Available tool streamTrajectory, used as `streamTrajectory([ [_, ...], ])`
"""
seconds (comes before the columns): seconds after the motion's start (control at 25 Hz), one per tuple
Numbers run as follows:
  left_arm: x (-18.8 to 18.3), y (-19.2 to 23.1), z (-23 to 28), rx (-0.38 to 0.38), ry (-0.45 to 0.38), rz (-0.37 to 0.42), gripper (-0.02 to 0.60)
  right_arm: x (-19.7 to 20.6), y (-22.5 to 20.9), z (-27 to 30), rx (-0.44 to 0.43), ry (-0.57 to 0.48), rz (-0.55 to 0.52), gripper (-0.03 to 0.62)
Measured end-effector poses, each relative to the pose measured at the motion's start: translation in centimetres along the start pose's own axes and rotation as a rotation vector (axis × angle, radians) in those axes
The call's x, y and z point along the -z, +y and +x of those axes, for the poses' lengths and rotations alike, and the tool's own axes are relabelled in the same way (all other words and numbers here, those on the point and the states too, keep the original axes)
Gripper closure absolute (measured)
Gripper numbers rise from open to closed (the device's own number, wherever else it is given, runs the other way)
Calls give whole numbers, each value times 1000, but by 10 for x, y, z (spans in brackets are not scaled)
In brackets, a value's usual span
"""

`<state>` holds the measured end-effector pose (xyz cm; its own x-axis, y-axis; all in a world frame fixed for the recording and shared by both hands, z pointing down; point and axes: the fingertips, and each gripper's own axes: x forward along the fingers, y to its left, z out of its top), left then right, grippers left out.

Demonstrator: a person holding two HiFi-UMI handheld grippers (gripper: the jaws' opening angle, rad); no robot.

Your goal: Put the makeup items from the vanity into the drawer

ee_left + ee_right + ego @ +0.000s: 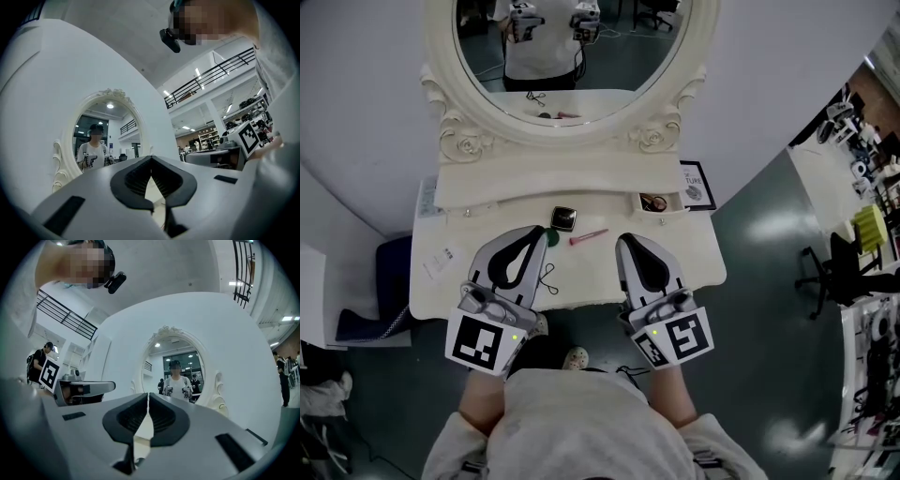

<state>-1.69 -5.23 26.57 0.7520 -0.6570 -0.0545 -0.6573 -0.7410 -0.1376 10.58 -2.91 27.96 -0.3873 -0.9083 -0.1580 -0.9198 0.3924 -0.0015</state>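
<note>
Grey left gripper [536, 231]: jaws pressed together, holding nothing.
Grey right gripper [624, 240]: jaws together too, holding nothing.
Pink stick [589, 236]: lies on the cream vanity [694, 255], between both grippers.
Black compact [564, 218]: just behind the stick.
Small drawer [662, 210]: open, back right.

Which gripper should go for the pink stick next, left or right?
Right, I'd say. The right gripper has its shut tips just beside the pink stick, and the open drawer lies on its side. The left gripper sits farther off, by the compact.
</note>
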Motion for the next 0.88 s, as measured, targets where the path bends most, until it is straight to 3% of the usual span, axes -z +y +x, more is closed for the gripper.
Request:
streamTrajectory([
  [0.52, 14, 59, 19, 55, 5, -11, 566, 25, 5, 60, 55, 64, -11, 568],
  [0.88, 32, 97, 34, 86, 11, -25, 566, 68, 3, 94, 91, 168, -1, 568],
])
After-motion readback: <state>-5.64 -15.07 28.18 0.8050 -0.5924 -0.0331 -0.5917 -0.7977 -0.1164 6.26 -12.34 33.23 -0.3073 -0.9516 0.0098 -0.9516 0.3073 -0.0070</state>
